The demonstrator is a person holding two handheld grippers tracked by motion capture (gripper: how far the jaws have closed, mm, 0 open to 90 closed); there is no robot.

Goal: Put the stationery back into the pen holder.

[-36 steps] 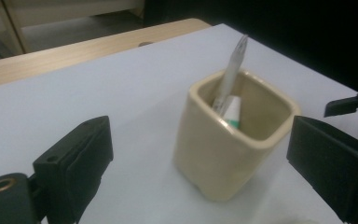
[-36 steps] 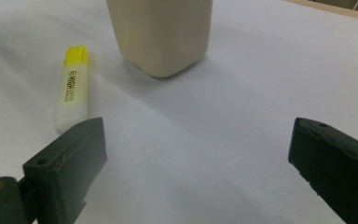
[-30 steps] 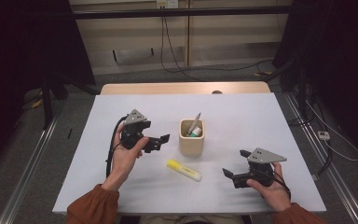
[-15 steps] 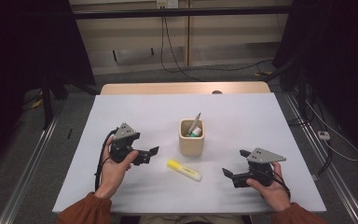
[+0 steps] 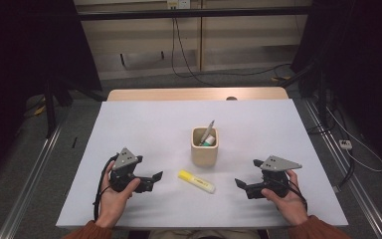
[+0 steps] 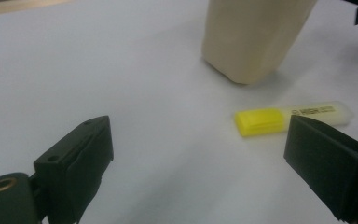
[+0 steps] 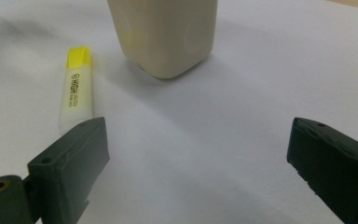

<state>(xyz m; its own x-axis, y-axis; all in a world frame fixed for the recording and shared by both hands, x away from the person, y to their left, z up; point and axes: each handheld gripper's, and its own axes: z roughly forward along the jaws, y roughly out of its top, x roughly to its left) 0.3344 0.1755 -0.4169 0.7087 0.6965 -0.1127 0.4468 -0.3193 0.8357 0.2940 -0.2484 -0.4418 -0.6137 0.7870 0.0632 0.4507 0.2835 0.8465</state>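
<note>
Black fingers on my left gripper (image 5: 155,177) stand spread wide with nothing between them, low at the lower left of the high view, just above the white tabletop (image 5: 144,124). From there the yellow highlighter (image 5: 196,181) lies a little to the right in the frame, at the lower centre, apart from the finger tips but near them. Its long axis runs on a slant, cap end toward the upper left and pale barrel toward the lower right, so it points roughly across my left gripper's line of reach. In the left gripper view the highlighter (image 6: 292,117) sits at the right of the frame, just beyond the right finger (image 6: 328,168), cap toward the middle. Above it in the high view stands the beige cup (image 5: 204,147), just clear of the marker, holding a pen. Further right, my right gripper (image 5: 240,184) is likewise released and empty, at the lower right. In the right gripper view the highlighter (image 7: 77,84) lies at the left, its barrel end running down behind the left finger (image 7: 74,161). I judge the left gripper slightly nearer; it would need a small shift toward the marker
</note>
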